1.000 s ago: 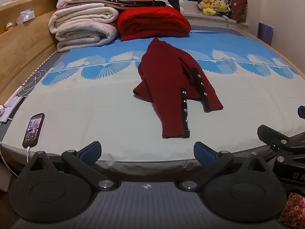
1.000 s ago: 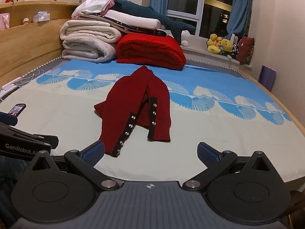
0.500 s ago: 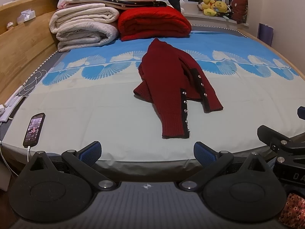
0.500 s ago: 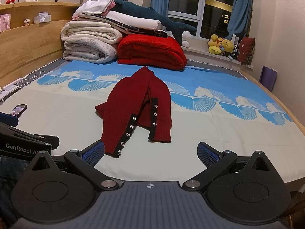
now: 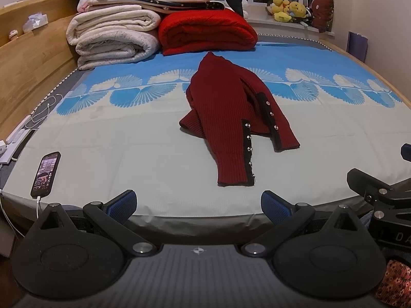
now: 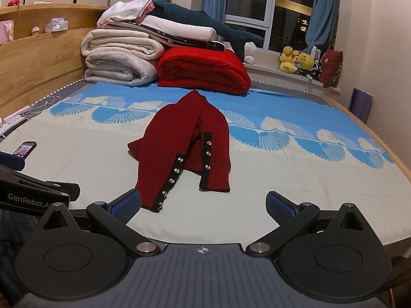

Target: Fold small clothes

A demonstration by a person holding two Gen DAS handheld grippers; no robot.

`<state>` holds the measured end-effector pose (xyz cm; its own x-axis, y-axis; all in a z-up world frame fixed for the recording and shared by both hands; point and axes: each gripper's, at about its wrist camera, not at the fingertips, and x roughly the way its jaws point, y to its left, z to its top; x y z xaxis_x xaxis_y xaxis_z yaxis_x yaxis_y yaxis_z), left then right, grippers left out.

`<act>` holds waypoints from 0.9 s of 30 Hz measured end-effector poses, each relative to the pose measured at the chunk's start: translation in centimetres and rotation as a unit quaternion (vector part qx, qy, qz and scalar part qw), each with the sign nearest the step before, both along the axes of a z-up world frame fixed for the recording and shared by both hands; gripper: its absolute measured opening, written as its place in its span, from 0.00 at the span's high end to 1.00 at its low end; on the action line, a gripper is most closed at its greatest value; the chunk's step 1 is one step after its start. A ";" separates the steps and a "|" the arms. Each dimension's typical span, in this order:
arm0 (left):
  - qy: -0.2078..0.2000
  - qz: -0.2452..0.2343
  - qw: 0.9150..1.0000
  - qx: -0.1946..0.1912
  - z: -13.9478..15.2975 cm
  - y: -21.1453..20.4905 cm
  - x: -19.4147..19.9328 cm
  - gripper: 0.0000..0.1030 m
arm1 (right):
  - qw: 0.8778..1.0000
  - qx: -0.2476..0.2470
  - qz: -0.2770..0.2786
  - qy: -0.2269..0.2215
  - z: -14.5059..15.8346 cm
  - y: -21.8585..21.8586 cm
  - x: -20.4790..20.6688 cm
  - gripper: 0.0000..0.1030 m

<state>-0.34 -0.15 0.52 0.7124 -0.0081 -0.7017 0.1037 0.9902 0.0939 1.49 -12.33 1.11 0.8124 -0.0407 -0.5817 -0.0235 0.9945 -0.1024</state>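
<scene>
A dark red knit cardigan (image 5: 231,118) (image 6: 185,143) with black button bands and silver snaps lies partly folded in the middle of the bed, its two front panels pointing toward me. My left gripper (image 5: 199,204) hangs open at the near edge of the bed, short of the cardigan's hem, holding nothing. My right gripper (image 6: 203,205) is open too, its left pad (image 6: 127,204) just beside the lower end of the left front panel; I cannot tell if they touch. The right gripper's body (image 5: 380,195) shows at the right edge of the left wrist view.
A phone on a cable (image 5: 46,170) lies at the bed's near left corner. Folded white blankets (image 5: 113,38) and a red quilt (image 5: 205,30) are stacked at the headboard end. A wooden bed frame (image 5: 28,69) runs along the left; plush toys (image 6: 298,61) sit on the windowsill.
Both views have crept slightly forward toward the cardigan. The garment has not moved and both grippers stay open.
</scene>
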 end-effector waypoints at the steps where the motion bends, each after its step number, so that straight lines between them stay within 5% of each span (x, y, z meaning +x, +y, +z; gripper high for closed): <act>1: 0.000 0.000 1.000 0.000 0.0 0.0 0.0 0.00 | 1.000 0.000 0.000 0.000 0.0 0.0 0.0 0.01; 27: 0.004 -0.001 1.000 -0.003 -0.4 -0.1 0.0 0.00 | 1.000 0.001 0.000 0.002 -0.1 0.0 -0.1 0.01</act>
